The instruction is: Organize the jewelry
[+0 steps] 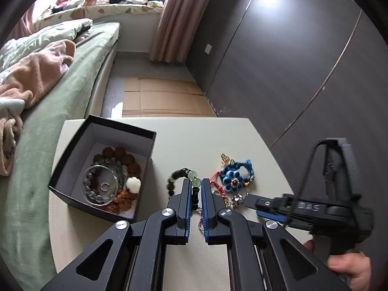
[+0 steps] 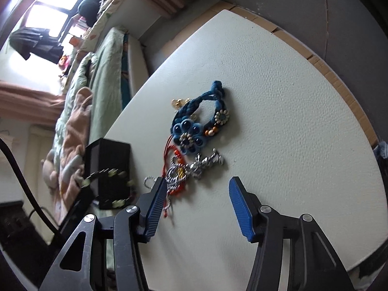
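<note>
We count two tongs in play, the left tongs (image 1: 195, 189) and the right tongs (image 2: 197, 208). One black box (image 1: 72, 162) sits on the one bench (image 1: 218, 133). Inside that box we make out one clear round disc (image 1: 101, 186), one white bead (image 1: 133, 183) and at least two bead strings, brown and grey-green; they overlap, so we can't pin the number. Out on the bench: one black-and-green bead bracelet (image 1: 178, 173), one blue flower bracelet (image 2: 194, 126), one red cord piece (image 2: 175, 156), one silver chain cluster (image 2: 201, 163) and one small gold charm (image 2: 178, 102). One hand (image 1: 349, 266) shows.
</note>
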`<action>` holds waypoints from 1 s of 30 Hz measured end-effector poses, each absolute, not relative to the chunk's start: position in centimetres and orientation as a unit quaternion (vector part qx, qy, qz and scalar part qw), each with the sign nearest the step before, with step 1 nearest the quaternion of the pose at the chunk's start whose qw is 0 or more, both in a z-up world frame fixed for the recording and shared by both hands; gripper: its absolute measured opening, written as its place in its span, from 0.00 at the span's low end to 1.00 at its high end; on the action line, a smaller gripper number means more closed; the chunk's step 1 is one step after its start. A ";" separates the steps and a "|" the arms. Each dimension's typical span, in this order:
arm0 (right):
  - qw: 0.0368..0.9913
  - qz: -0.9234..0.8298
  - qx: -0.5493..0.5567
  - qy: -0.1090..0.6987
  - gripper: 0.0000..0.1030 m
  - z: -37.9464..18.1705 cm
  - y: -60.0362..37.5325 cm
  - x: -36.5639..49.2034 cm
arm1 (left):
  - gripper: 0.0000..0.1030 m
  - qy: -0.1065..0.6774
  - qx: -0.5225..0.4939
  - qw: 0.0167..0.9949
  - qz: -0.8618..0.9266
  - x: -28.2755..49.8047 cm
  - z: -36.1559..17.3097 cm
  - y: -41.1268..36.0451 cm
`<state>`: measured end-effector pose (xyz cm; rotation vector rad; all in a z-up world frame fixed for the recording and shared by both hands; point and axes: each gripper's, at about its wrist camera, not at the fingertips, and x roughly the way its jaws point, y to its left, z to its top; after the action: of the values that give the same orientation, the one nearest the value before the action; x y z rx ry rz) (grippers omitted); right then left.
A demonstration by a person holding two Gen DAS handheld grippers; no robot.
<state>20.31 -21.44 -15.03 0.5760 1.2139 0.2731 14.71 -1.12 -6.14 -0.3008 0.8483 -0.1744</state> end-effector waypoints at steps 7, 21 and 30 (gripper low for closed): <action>0.786 0.110 0.247 0.556 0.47 -15.3 -20.0 21.4 | 0.08 0.402 -0.163 0.897 -0.086 14.4 -5.4 0.4; 0.832 0.058 0.108 0.541 0.21 -14.5 -17.2 22.1 | 0.08 0.397 -0.186 0.896 -0.074 14.0 -4.7 3.2; 0.837 0.056 0.024 0.543 0.22 -14.1 -15.5 20.8 | 0.08 0.394 -0.182 0.898 -0.071 13.3 -4.4 3.2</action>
<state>20.81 -15.49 -14.11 0.0518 1.1490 0.1185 13.26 3.23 -4.42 -0.3766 0.8168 -0.1464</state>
